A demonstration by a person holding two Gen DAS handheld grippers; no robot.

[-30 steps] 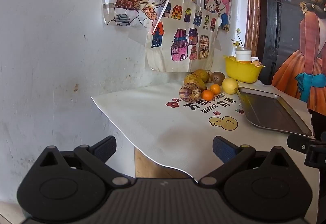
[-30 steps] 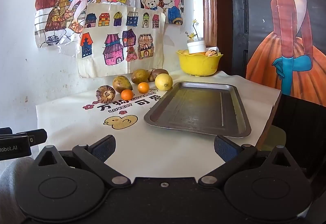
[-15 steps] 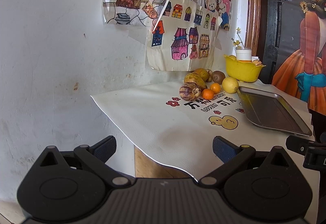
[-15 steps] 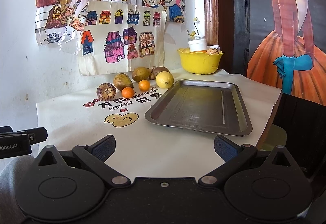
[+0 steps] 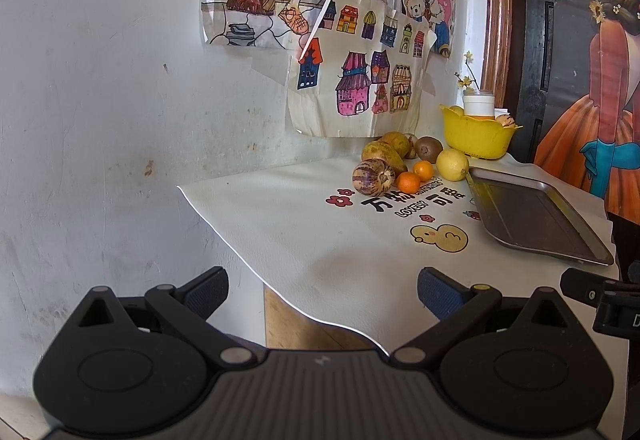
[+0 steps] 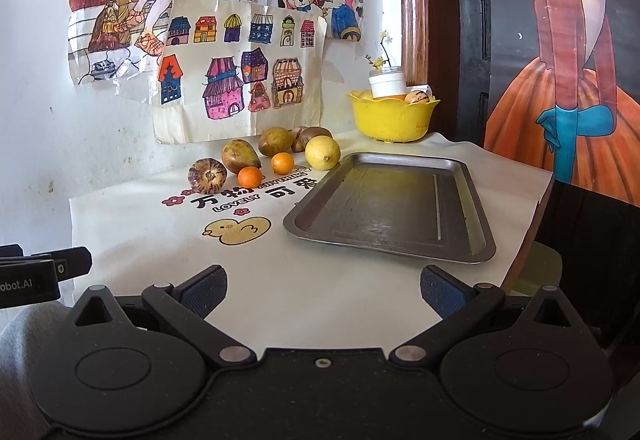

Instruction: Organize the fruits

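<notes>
Fruits (image 6: 264,160) sit clustered on the cloth just left of the metal tray (image 6: 392,200); the left gripper (image 5: 322,290) and right gripper (image 6: 322,290) hover near the tray's front, both spread wide, holding nothing

A scuffed white wall (image 6: 48,128) rises behind the desk (image 6: 320,280) — hand-coloured drawings (image 6: 240,80) hang on it above the far edge. At the desk's far right corner stand a wooden frame (image 6: 412,20) and a dark panel (image 6: 472,40) — beside it, a painted girl in an orange skirt (image 6: 560,88).
</notes>
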